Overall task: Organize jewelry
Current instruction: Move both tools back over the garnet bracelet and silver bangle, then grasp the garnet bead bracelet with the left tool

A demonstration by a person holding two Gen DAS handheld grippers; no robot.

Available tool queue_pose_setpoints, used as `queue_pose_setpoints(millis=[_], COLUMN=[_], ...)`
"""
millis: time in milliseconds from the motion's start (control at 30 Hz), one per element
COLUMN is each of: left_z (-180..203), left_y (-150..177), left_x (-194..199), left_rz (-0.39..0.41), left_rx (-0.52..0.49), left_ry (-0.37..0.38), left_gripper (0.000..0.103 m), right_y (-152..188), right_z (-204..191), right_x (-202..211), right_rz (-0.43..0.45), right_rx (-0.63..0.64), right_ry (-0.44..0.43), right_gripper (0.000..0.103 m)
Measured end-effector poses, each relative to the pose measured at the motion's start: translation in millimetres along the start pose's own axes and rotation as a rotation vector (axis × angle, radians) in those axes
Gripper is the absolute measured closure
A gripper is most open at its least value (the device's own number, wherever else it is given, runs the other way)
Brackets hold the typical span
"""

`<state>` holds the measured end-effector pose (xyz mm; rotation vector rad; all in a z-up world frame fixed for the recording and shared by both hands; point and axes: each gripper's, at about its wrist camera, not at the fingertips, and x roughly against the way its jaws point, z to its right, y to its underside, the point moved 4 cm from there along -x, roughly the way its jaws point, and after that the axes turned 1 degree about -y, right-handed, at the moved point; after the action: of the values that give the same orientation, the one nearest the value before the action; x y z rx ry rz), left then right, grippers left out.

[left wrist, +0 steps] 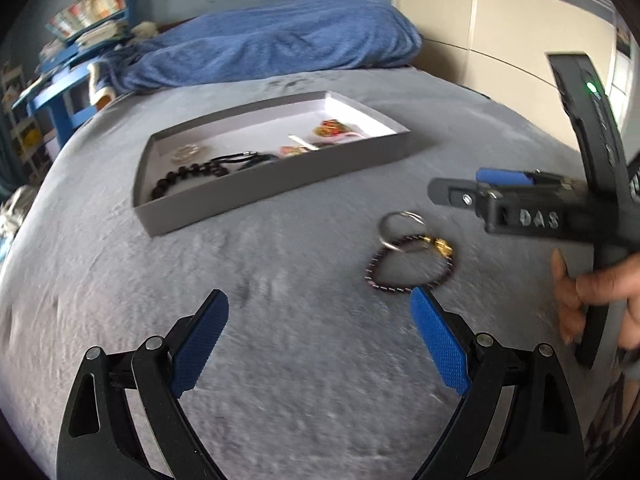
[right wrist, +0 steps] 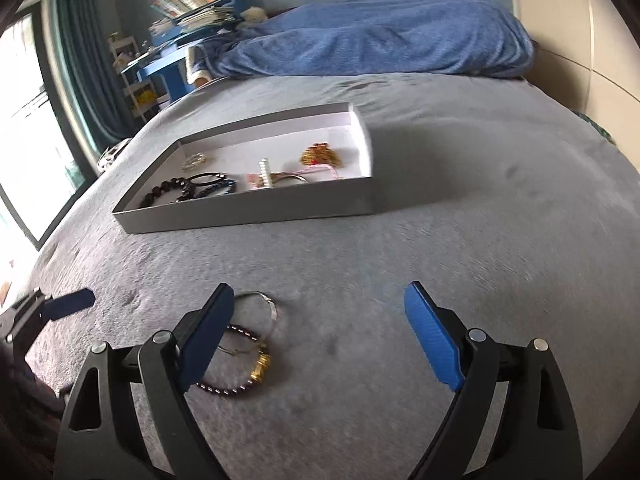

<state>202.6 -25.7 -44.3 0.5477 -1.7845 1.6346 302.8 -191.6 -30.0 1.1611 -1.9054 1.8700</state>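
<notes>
Now both claws [left wrist: 320, 344] [right wrist: 320, 336] agape, low over bed [right wrist: 440, 260].

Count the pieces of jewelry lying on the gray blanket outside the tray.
2, overlapping each other: a dark beaded bracelet with a gold charm, and a thin silver bangle beside it toward the tray. None looks hidden.

Daylight floods in from the window [right wrist: 28, 128] at left of the right wrist view, blown out to white. Bed cover [right wrist: 440, 264] evenly lit w/ soft shadows; tray [right wrist: 248, 210] casts a faint one to its right. Motion blur smears fabric texture; heavy fisheye bending, dark vignette at corners of both views.
</notes>
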Motion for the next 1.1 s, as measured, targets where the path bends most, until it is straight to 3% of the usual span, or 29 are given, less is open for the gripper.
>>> queue_pose_setpoints(millis=[133,367,467,533,667,733,833,1100], left_z=[12.3,12.2,13.7,15.6,19.3,20.1,20.4,-2.7], left_y=[0.2,-6.7,-12.6,-13.7,-11.7,-11.1,-8.9,-3.4], left_x=[-0.9,-14.9,-27.5,-36.8,-48.5,-47.0,-43.2,-32.6], left_rz=[0.0,-0.019,-0.038,-0.066,-0.109,-0.105,-0.103,-0.112], left_rx=[-0.046,-0.01,0.011,0.005,-0.011,-0.025,-0.052,0.018], left_ry=[0.011,0.048,0.068,0.07,0.067,0.057,0.041,0.046], left_gripper=[0.011,0.013,0.03,0.047,0.057,0.076,0.094,0.096], right_y=[4.4,9.4,9.0,9.3,8.8,8.9,9.5,12.9], right_z=[3.4,-9.0,-10.7,-9.2,-7.5,-9.2,-13.7,-34.7], right_x=[1.2,-1.8,-3.7,-4.7,-6.3,-8.4,-8.6,-10.3], right_rz=[-0.013,-0.033,-0.038,-0.041,-0.043,-0.048,-0.049,-0.053], right_rx=[-0.004,0.058,0.059,0.051,0.03,0.033,0.048,0.088], right_ry=[0.007,0.008,0.005,0.004,-0.007,-0.011,-0.018,-0.08], right_gripper=[0.017,0.017,0.017,0.017,0.017,0.017,0.017,0.017])
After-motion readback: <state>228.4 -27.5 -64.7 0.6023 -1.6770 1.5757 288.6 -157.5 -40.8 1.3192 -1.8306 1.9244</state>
